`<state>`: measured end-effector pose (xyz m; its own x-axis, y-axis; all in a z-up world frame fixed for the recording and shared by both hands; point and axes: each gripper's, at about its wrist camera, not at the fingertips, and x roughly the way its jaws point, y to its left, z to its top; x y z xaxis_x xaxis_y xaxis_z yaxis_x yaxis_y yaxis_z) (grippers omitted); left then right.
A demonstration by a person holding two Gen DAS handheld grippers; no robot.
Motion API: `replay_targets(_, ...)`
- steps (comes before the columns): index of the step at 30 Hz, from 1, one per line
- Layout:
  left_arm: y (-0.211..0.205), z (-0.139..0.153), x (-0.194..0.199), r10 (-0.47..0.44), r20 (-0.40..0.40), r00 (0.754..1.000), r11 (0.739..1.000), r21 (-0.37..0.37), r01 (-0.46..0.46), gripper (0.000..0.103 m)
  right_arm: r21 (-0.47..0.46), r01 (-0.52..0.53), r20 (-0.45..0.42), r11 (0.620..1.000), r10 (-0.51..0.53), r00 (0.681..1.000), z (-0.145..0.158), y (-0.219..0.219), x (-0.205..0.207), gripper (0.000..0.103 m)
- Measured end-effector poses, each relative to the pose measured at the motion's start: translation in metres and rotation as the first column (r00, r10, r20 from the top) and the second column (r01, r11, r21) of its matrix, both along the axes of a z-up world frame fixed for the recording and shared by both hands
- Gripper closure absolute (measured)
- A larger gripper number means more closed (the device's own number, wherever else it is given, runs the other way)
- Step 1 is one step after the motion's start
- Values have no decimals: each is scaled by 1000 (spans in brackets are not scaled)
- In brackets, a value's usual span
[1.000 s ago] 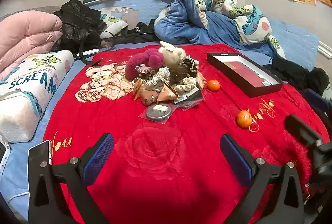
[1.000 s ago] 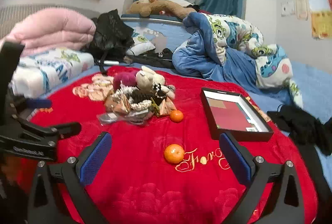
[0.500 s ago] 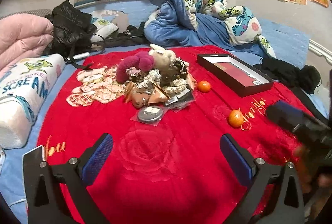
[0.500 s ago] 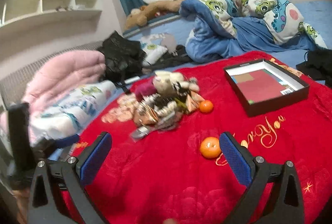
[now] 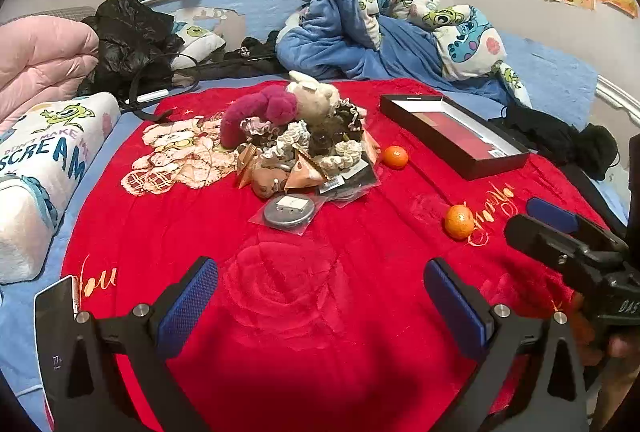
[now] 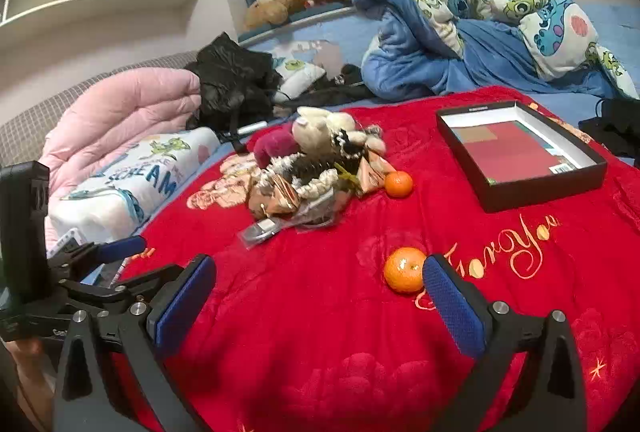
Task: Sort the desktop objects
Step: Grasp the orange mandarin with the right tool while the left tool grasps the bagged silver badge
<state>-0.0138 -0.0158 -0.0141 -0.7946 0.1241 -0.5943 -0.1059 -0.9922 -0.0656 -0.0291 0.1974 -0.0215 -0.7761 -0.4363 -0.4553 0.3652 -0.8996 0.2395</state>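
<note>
A pile of small items (image 5: 304,148) (plush toys, scrunchies, packets) lies mid-blanket, also in the right wrist view (image 6: 320,164). A round grey disc in plastic (image 5: 289,211) lies at its near edge. Two oranges: one by the pile (image 5: 394,157) (image 6: 398,184), one nearer (image 5: 459,222) (image 6: 404,269). An open black box (image 5: 454,134) (image 6: 520,158) sits right. My left gripper (image 5: 320,296) is open and empty above the red blanket. My right gripper (image 6: 320,296) is open and empty, its right finger (image 6: 452,300) just beside the near orange.
A red blanket (image 5: 320,292) covers the bed. A phone (image 5: 56,336) lies at its left edge. A white pillow (image 5: 40,160), pink quilt (image 5: 36,60), black bag (image 5: 128,44) and blue bedding (image 5: 380,32) ring it. Black clothing (image 5: 560,140) lies far right.
The right gripper has swung and moved in toward the near orange, which now sits by its right finger. The left gripper has shifted slightly; the right gripper shows larger at its right edge.
</note>
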Motion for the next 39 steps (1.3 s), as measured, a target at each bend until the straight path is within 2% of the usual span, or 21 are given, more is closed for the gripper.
replay_targets(7,2,-3,-3,-11,4,1000,1000,6,11,0,-58,11,19,998,-10,1000,-4,12,-5,1)
replay_targets(10,4,-4,-5,-13,-2,1000,1000,-15,13,0,-70,26,40,997,-23,999,-7,15,-11,7)
replay_targets(14,1,-7,-17,-63,27,998,995,75,61,0,-65,22,58,998,-19,998,-11,16,-18,7)
replay_targets(17,-3,-10,-29,-43,54,998,992,120,36,0,-65,18,67,998,-14,998,-14,15,-22,6)
replay_targets(21,-5,-15,-45,-1,80,997,997,79,-5,0,-62,11,90,998,-5,996,-22,15,-30,5)
replay_targets(28,-4,-20,-81,-5,106,994,1000,-24,8,0,-43,3,136,999,3,991,-34,17,-44,7)
replay_targets(32,-9,-30,-104,-11,142,990,1000,-18,14,0,32,-14,163,999,9,987,-41,10,-52,7)
replay_targets(34,-11,-36,-115,-7,159,987,1000,-16,10,0,30,-11,177,999,6,984,-45,11,-57,7)
replay_targets(39,-12,-44,-136,3,164,986,998,-64,8,0,6,-9,227,1000,8,974,-57,14,-70,10)
